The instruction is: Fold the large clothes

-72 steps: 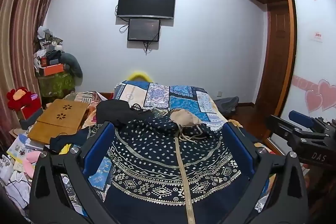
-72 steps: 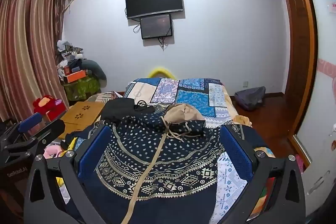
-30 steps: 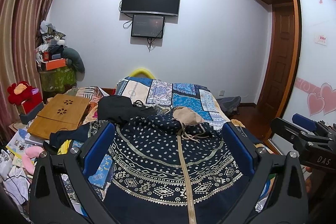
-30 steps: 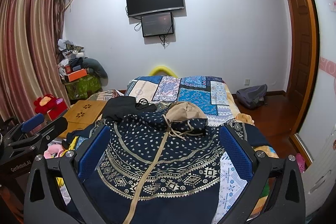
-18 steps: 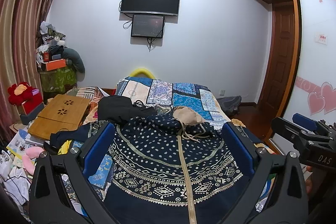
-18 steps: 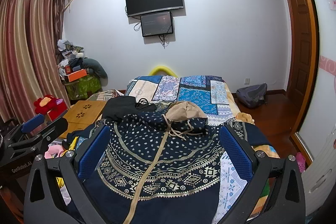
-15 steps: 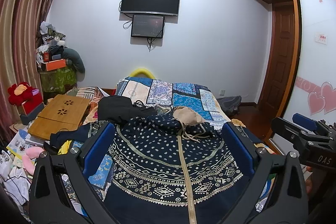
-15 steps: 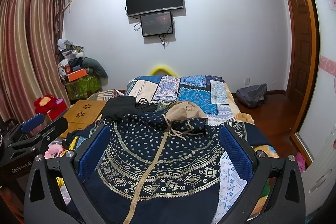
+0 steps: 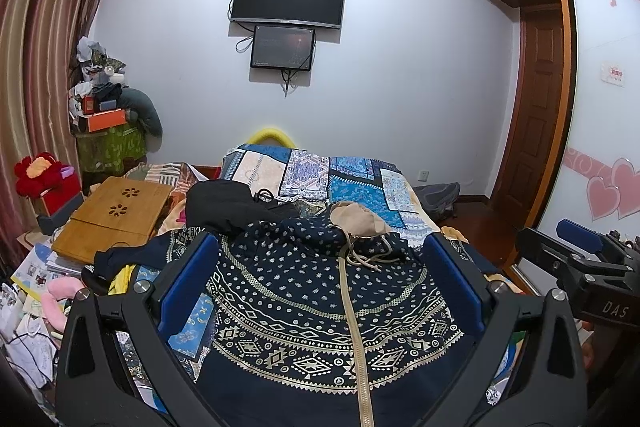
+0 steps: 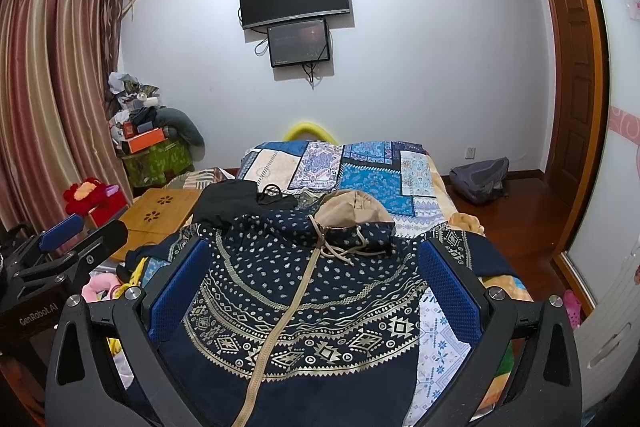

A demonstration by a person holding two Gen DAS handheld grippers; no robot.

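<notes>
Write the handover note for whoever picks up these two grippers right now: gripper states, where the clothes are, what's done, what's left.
Left gripper: open, holding nothing, hovering over the hoodie.
Right gripper: open, holding nothing, beside the left one.
Navy patterned hoodie: spread front-up on the bed, tan zipper closed down the middle, tan-lined hood bunched at the far end, drawstrings loose.
Black garment: in a heap beyond the hoodie, to the left.
Done: hoodie laid out; no fold visible.
Left: fold in the sleeves, fold the body, then probably the black garment.
</notes>
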